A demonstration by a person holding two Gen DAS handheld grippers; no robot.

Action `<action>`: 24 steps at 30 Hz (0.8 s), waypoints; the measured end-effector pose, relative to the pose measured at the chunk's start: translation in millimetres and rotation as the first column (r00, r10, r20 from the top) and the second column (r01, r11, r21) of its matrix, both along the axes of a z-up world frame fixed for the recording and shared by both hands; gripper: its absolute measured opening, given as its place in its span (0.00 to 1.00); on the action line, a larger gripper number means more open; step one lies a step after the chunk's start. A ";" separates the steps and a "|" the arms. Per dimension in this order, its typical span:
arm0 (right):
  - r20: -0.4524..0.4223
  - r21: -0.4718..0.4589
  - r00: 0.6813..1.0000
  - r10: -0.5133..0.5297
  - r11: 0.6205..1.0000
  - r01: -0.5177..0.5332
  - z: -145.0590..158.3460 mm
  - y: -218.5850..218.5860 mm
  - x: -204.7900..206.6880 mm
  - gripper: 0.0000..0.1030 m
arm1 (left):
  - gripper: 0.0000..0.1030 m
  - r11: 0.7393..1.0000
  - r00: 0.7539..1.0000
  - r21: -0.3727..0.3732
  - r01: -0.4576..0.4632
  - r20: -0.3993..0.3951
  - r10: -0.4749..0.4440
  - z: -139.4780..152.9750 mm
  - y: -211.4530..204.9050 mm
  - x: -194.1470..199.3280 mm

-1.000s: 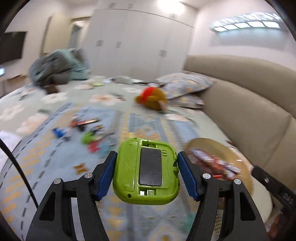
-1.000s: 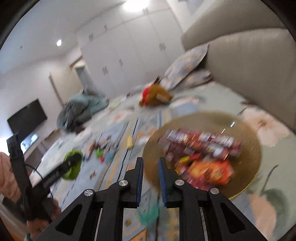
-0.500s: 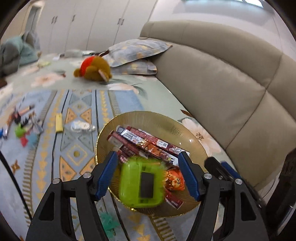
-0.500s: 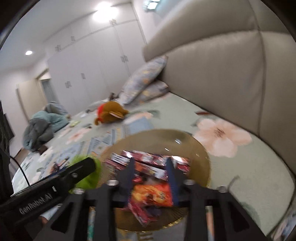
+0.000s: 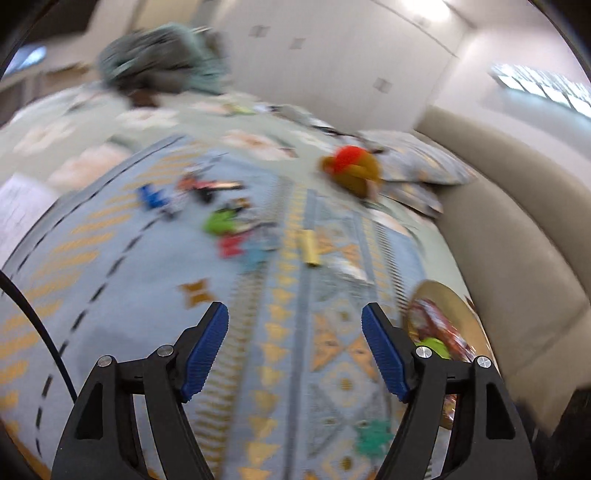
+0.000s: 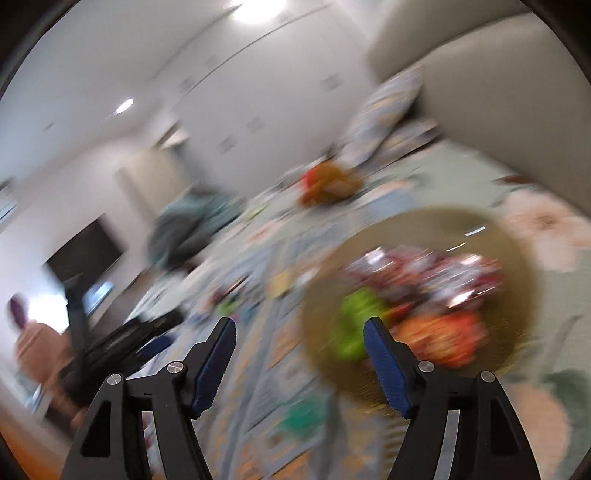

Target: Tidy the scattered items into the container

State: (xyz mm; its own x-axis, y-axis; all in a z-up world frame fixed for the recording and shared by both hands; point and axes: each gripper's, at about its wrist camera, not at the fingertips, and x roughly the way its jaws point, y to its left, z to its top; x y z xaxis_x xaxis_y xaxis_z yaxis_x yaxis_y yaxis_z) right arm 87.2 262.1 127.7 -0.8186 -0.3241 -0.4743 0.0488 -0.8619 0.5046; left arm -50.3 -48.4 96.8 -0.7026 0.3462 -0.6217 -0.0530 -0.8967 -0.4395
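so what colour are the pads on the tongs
Blue, ribbed pads; sharpest in the left wrist view.

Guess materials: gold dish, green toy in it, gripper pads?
Gold dish: looks like metal or metallic-coated plastic, going by the bright streak glints on its rim; blur leaves it open.
Green toy: likely hard moulded plastic, uniform lime colour, too blurred for finish.
Pads: blue, matte, finely ribbed, probably rubber or soft plastic, on glossy black plastic fingers with metal screws.

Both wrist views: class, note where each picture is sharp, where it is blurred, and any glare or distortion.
Left wrist view: jaws sharp, rug toys smeared by motion blur, fisheye bending the sofa. Right wrist view: heavier blur across the gold tray and its snacks, ceiling light blown out.
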 end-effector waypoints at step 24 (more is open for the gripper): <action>0.205 0.407 0.959 -0.194 0.908 0.097 -116.3 -96.0 -39.1 0.77 | 0.76 0.999 1.000 0.037 -0.017 0.021 0.016 -60.6 -1.1 -87.3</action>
